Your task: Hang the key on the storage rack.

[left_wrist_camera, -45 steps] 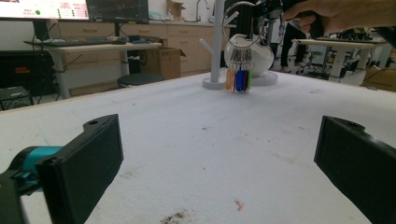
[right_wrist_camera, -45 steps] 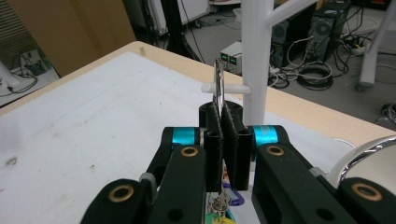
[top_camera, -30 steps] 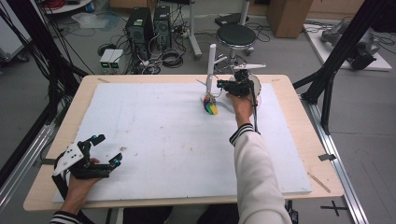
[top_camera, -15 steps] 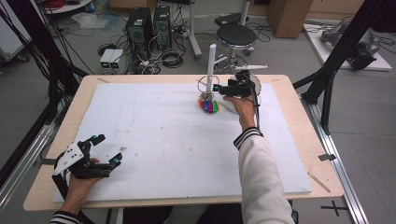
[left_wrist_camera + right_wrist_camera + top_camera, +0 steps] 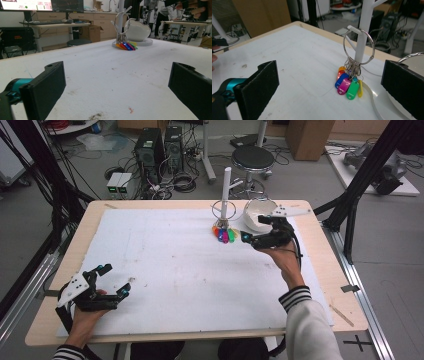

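A metal ring [image 5: 359, 46] hangs on a short peg of the white stand [image 5: 226, 195] at the far middle of the table. Its several coloured key tags [image 5: 347, 83] [image 5: 224, 235] rest at the stand's foot. My right gripper [image 5: 255, 229] [image 5: 332, 85] sits just right of the tags, apart from them. Its jaws have just been opening and stand open with nothing between them. My left gripper [image 5: 115, 280] [image 5: 117, 87] rests open on the near left of the sheet, with the tags [image 5: 127, 46] far ahead of it.
A white bowl [image 5: 260, 215] [image 5: 137, 30] stands right behind my right gripper, beside the stand. A white sheet [image 5: 165, 270] covers most of the wooden table [image 5: 330, 285]. Black frame posts [image 5: 360, 185] flank the table, and a stool [image 5: 252, 157] and computers lie past the far edge.
My right gripper opened, let go of the key tags at the stand and drew back to the right. The ring and tags stay at the stand. The left gripper kept still.
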